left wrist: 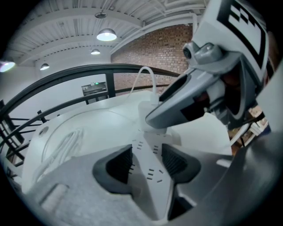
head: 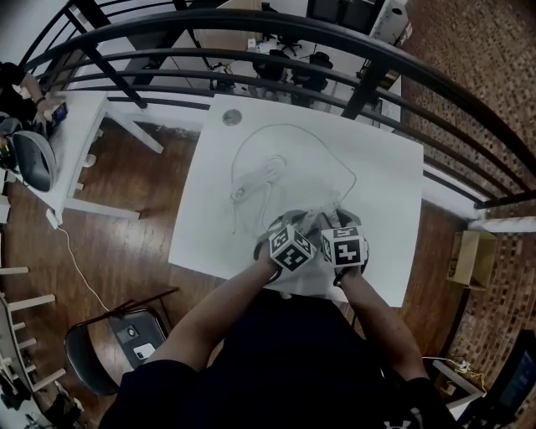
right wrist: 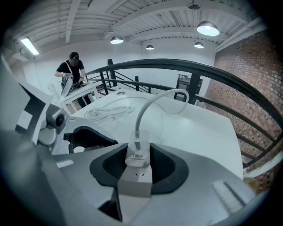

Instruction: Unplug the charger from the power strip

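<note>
A white power strip lies on the white table near its front edge. My left gripper is shut on it, both dark pads against its sides. A white charger marked 100W stands on the strip's end, and a white cable rises from its top. My right gripper is shut on the charger, one pad on each side. In the left gripper view the right gripper covers most of the charger. In the head view both grippers sit side by side.
A loose coil of white cable lies mid-table, and a small round object rests at the far left corner. A dark metal railing curves round the table's far side. A chair stands left of me; a person works at a distant table.
</note>
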A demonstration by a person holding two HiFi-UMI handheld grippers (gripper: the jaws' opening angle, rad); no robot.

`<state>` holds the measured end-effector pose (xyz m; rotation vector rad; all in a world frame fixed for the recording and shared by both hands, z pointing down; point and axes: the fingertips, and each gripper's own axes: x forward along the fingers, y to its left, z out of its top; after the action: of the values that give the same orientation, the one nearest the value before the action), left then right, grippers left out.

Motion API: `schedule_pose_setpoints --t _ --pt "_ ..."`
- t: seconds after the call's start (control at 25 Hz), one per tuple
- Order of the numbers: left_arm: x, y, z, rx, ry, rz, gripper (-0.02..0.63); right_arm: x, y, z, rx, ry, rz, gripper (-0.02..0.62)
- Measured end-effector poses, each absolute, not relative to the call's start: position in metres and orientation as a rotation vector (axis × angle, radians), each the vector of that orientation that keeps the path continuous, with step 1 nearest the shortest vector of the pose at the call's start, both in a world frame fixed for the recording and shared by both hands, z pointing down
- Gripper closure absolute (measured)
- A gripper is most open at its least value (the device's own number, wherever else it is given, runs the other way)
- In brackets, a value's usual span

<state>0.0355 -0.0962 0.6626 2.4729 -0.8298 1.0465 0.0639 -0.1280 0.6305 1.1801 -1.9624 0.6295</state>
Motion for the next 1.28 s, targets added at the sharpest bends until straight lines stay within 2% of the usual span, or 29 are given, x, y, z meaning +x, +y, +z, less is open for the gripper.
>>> schedule_pose_setpoints --t 0.16,0.44,0.84,1.0,1.28 --pt "0.032 -0.1 0.665 2.463 -0.855 1.045 0.391 0.053 -0.139 0.59 1.246 -2.079 0.478 0.454" --pt "0.033 -0.098 0.664 2.486 -0.843 1.037 0.393 0.061 -0.134 0.571 1.311 -2.161 0.569 0.453" --pt "-0.005 -0.08 0.61 2.4 -1.033 0.688 0.418 0.11 -0.12 0.545 1.454 -2.263 0.995 0.453" --pt "-0.021 -0.065 0.595 2.341 -1.079 0.619 0.454 0.139 -0.106 0.542 1.5 -2.255 1.118 0.453" --pt "-0.026 -0.041 0.566 2.171 -1.066 0.399 0.455 0.184 -0.082 0.549 1.592 -2.27 1.381 0.453"
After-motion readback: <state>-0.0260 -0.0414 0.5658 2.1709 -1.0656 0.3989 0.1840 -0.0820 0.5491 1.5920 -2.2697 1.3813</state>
